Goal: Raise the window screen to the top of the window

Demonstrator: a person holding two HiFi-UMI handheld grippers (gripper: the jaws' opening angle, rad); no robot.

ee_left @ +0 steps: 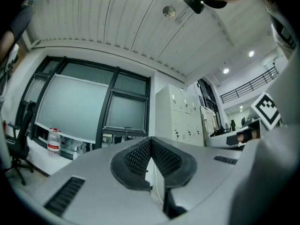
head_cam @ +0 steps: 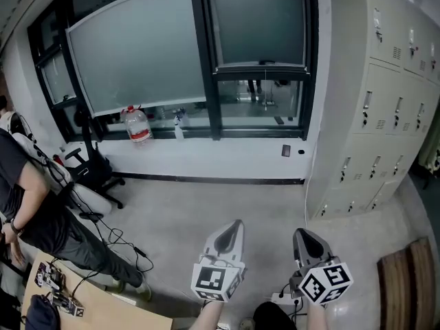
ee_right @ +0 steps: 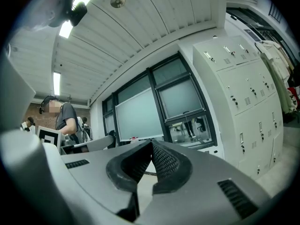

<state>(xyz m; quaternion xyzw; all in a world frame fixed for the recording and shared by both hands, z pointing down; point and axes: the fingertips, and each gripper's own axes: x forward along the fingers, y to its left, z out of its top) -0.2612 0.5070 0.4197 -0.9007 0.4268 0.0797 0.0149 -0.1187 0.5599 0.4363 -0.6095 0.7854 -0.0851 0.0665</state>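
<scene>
Window screen (head_cam: 258,26) covering the upper part of the right-hand window (bottom bar partway down), across the bare grey floor (head_cam: 206,208), white lockers (head_cam: 385,95) at right, left tool (head_cam: 236,225) and right tool (head_cam: 301,235) both closed, empty.

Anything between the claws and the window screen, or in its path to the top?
Nothing visible. Only floor lies between the left claw, the right claw and the window screen. Lockers stand right of that line, a water bottle left of it.
</scene>
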